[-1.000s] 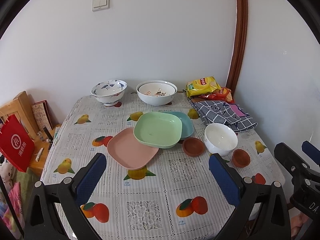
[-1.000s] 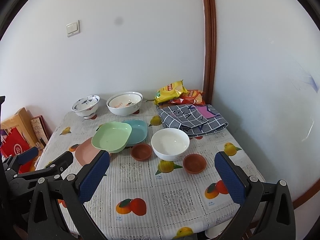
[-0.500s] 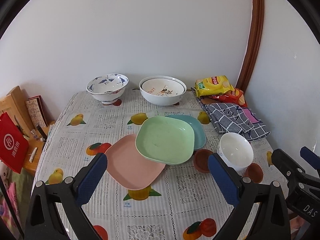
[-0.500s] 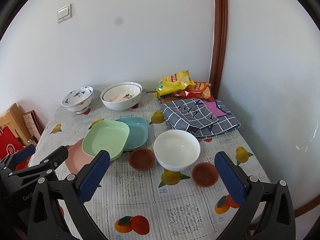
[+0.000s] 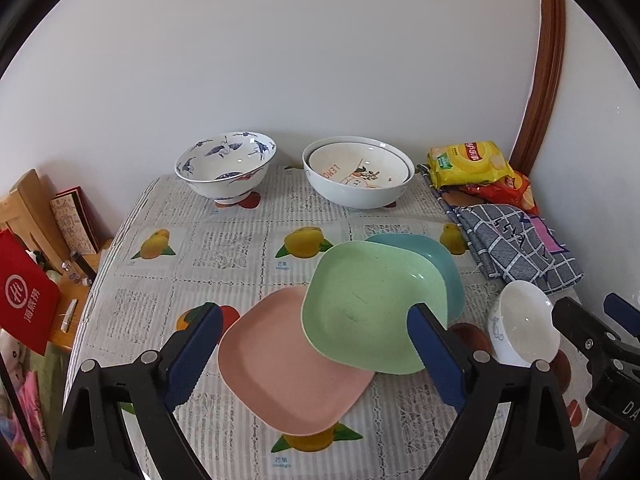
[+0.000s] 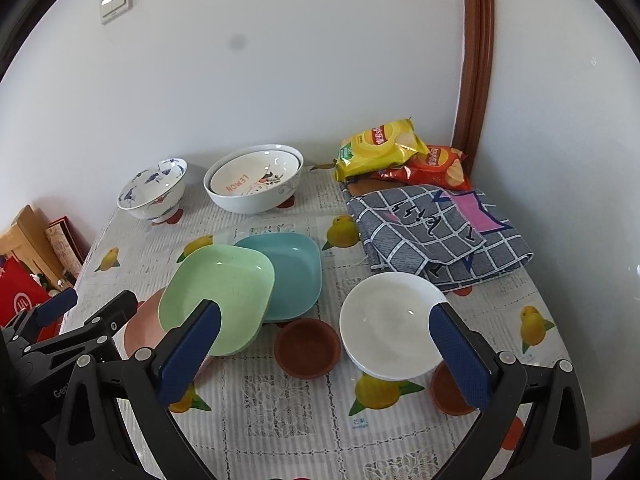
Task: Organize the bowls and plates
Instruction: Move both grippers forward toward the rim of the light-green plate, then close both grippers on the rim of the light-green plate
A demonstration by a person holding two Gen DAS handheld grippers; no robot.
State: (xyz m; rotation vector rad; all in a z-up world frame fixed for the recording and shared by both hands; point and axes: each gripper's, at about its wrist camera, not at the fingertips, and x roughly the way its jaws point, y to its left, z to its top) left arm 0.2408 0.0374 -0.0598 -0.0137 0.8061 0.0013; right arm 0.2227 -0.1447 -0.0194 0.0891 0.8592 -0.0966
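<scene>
Two hand-held tools hovered over a fruit-print surface [image 5: 240, 240] as the sorting of plates and bowls had yet to begin. The left tool [image 5: 316, 344] stood spread, its jaws having just been closing a little with nothing gripped between them; below it lay the pink plate [image 5: 288, 364], apparently the first target. The right tool [image 6: 324, 344] was also spread wide and empty, framing a brown saucer [image 6: 307, 347] and the white bowl [image 6: 390, 324].

The plates sat fanned at the surface's centre: the green plate [image 5: 368, 304] overlapped the pink one toward 7 o'clock and the teal plate [image 5: 444, 256] toward 1 o'clock, so the green one probably had to come off first. A second brown saucer [image 6: 448, 394] sat at the white bowl's 5 o'clock.

At 12 o'clock along the wall stood a blue-patterned bowl [image 5: 226, 168] and nested white bowls [image 5: 358, 172], the inner one lettered "LEMON". A yellow crisp bag [image 6: 378, 144] and a red one [image 6: 434, 164] lay at 1 o'clock beside a checked cloth [image 6: 436, 232]; their brand print was too small to read. A red bag [image 5: 24, 300] at 9 o'clock carried Chinese characters.
</scene>
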